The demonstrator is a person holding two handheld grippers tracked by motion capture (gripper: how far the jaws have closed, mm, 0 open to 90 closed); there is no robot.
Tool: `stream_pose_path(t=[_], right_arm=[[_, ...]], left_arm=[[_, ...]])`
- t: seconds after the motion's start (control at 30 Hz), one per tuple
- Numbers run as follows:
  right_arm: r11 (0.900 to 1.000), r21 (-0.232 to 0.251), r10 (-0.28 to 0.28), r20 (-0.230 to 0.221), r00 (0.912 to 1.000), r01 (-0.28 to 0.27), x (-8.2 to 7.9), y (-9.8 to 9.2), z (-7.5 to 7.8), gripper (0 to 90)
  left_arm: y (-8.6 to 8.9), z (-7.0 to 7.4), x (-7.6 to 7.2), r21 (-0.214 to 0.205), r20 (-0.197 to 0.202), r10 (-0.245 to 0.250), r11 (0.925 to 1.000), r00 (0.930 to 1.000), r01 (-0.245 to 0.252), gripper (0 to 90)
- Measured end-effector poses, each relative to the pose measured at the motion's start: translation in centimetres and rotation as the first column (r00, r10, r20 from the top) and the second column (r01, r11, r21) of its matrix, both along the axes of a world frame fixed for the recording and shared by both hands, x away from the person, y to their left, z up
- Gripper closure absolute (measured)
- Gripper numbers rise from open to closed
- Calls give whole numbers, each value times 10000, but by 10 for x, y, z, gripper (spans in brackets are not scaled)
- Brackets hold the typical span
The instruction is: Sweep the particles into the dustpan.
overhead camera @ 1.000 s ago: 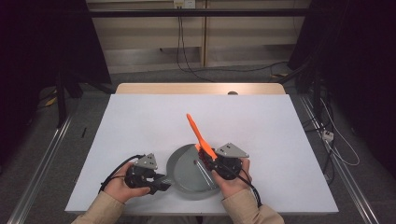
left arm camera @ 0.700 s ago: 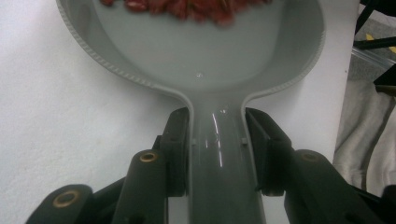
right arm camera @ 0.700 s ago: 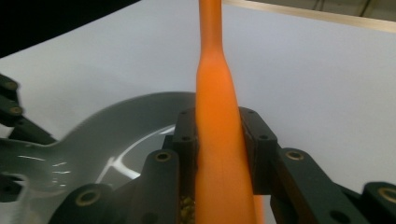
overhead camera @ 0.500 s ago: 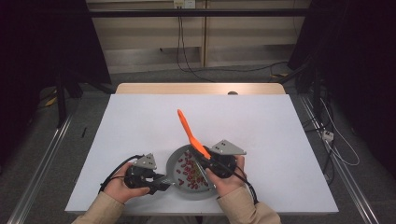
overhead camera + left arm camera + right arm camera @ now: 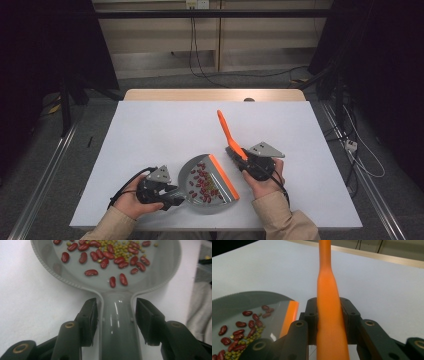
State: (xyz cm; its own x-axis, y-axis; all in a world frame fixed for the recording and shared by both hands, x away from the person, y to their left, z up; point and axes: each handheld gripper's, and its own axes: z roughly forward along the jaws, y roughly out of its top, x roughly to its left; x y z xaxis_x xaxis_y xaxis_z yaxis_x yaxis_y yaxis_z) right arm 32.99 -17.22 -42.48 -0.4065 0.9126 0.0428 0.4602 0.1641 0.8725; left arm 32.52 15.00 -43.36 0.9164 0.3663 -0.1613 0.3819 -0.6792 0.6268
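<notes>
Left gripper (image 5: 116, 322) jaws had just been opening, spread either side of grey dustpan (image 5: 207, 184) handle, pads clear of it. Right gripper (image 5: 329, 322) pinched orange brush (image 5: 229, 134) handle, lifted off pan toward table's right edge versus a second ago. Red beans (image 5: 110, 258) and small green ones now lay inside pan near table's front edge; sweeping likely finished. White table (image 5: 165, 130) bare elsewhere, nothing in way.

The brush (image 5: 329, 302) handle runs off the top edge in the right gripper view; its bristles (image 5: 233, 152) hide behind the right hand-held gripper (image 5: 250, 162).
</notes>
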Motion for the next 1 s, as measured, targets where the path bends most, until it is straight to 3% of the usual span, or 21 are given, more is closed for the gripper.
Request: stream_pose_path(t=[0.2, 0.4, 0.43, 0.53, 0.57, 0.7, 0.73, 1.0], right_arm=[[10000, -81, -39, 7, 10000, 39, -1, -5, -3, 710], [10000, -47, -86, 13, 10000, 86, -2, -11, -2, 711], [9999, -57, -88, 37, 10000, 88, -3, -12, -2, 711], [9999, -47, -136, 31, 9999, 136, -3, -16, -2, 710], [9999, -32, -164, 42, 9999, 164, -4, -17, -2, 711], [9998, 12, -199, 82, 9998, 198, -3, -22, -1, 711], [9998, 12, -218, 81, 9997, 218, -3, -23, 0, 710], [9998, 97, -188, 135, 9997, 187, -3, -28, 2, 710]], left_arm=[[-5, -2, 0, 403, 302, -146, 9991, 9994, 134, 629], [-4, -5, -4, 96, 515, 74, 9999, 9986, -79, 636], [-2, -5, -4, 25, 557, -63, 10000, 9984, 61, 636], [-1, -6, -6, -38, 729, 336, 9994, 9968, -334, 637], [0, -7, -5, -257, 596, 275, 9993, 9978, -260, 637], [2, -5, -4, -309, 668, 424, 9987, 9969, -404, 637], [3, -5, -3, -536, 539, 473, 9976, 9974, -444, 637], [10, 2, 1, -553, 612, 1106, 9927, 9920, -1073, 637]])
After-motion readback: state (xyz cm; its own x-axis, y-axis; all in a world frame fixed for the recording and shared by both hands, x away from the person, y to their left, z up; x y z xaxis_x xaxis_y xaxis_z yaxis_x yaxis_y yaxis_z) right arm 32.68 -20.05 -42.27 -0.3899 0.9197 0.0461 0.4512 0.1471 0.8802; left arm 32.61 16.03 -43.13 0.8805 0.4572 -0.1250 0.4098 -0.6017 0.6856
